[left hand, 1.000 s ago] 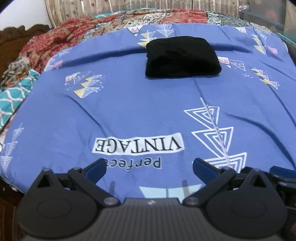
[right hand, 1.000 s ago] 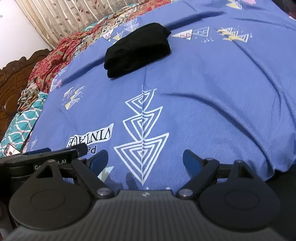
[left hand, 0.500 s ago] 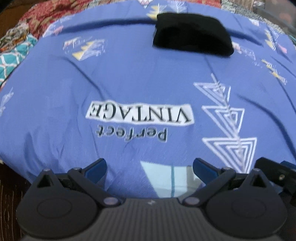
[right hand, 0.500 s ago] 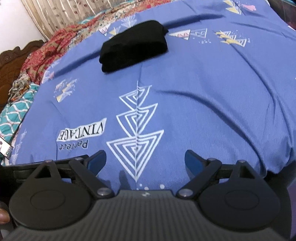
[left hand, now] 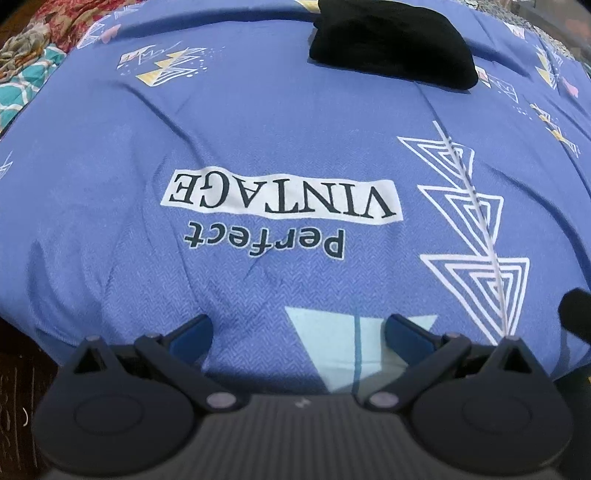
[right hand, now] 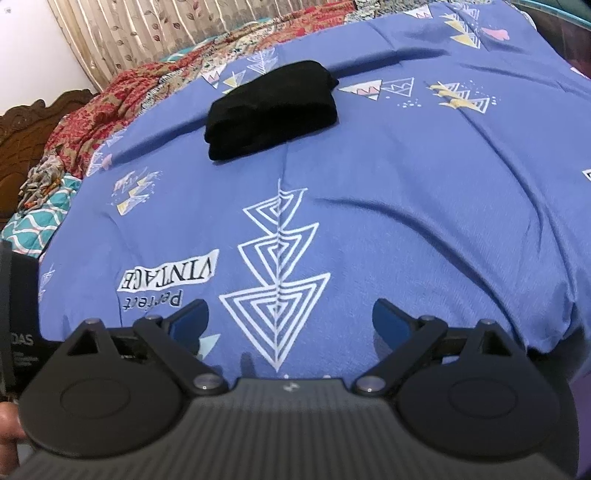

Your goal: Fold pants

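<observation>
The black pants (left hand: 391, 48) lie folded into a compact bundle on the blue printed bedsheet (left hand: 258, 155), far ahead of both grippers; they also show in the right wrist view (right hand: 271, 109). My left gripper (left hand: 299, 332) is open and empty, low over the near edge of the bed. My right gripper (right hand: 290, 319) is open and empty, also at the near edge, to the right of the left one. Neither gripper touches the pants.
A red patterned cloth (right hand: 110, 107) and a teal patterned cloth (right hand: 40, 218) lie along the far left of the bed. A carved wooden headboard (right hand: 33, 118) and a curtain (right hand: 166, 26) stand behind. The left gripper's body (right hand: 18, 325) shows at the right wrist view's left edge.
Both grippers have drawn back toward the near edge of the bed and stayed open. The left wrist view has tilted down and closer to the sheet. The pants have not moved.
</observation>
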{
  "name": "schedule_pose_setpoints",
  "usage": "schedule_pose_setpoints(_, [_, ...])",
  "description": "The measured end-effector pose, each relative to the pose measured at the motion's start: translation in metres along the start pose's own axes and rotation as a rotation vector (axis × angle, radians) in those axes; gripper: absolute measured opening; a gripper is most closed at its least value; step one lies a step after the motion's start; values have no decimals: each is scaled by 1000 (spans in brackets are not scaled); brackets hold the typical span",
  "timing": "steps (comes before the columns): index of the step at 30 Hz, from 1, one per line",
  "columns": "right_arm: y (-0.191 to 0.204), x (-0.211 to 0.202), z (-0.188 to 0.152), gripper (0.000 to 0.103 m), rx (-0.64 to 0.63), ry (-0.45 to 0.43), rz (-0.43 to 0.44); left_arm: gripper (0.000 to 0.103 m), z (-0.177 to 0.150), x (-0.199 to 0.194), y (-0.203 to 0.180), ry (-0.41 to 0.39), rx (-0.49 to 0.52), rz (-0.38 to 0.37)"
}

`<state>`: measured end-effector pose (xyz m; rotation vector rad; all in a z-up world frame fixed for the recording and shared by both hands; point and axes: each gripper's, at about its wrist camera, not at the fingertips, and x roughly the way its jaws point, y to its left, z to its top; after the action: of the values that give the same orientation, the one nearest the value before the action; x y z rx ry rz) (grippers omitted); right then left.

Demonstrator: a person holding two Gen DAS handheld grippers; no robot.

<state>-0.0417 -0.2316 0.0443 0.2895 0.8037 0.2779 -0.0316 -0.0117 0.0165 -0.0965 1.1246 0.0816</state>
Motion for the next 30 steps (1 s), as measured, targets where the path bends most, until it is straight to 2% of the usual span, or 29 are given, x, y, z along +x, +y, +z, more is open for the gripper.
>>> schedule_pose_setpoints(4, [5,-9,-1,97,-17,-46,39,103,0,-3,0,25,4,-8])
schedule_pose_setpoints(7, [9,-18,1,97,-45,-103,32,103,3,-14,11,32,-63,-55])
schedule_pose_setpoints(10, [7,-29,6,97,-48,-180,10,103,5,-34,18,-36,-82,-53])
schedule_pose_setpoints(13, [5,-34,10,97,-51,-217,-25,103,6,-57,19,-113,-67,-65])
schedule_pose_setpoints(20, [2,-36,14,97,-39,-237,-39,103,6,-85,3,-224,22,-63])
schedule_pose_setpoints(30, [3,-32,9,97,-15,-193,-39,103,0,-80,-9,-214,59,-41])
